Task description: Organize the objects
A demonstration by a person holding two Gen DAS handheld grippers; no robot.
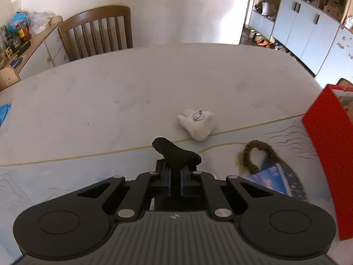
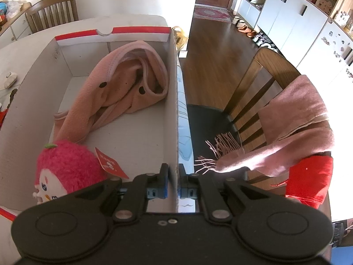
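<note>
My left gripper (image 1: 176,172) is shut on a black knitted fabric piece (image 1: 176,152), lifted a little above the table (image 1: 88,101). Beyond it lie a white plush keychain toy (image 1: 197,123) and a brown furry loop (image 1: 253,156) beside a blue booklet (image 1: 273,176). My right gripper (image 2: 173,176) is shut on the right wall (image 2: 174,101) of a red-and-white cardboard box. Inside that box lie a pink garment (image 2: 123,84) and a pink plush toy (image 2: 64,170) with a red tag. The box's red outer side (image 1: 326,145) shows at the right of the left wrist view.
A wooden chair (image 1: 97,33) stands at the table's far side, next to a cluttered sideboard (image 1: 28,44). Right of the box is another chair (image 2: 260,92) draped with a pink scarf (image 2: 293,128) and a red cloth (image 2: 313,181). White cabinets (image 2: 297,28) line the far wall.
</note>
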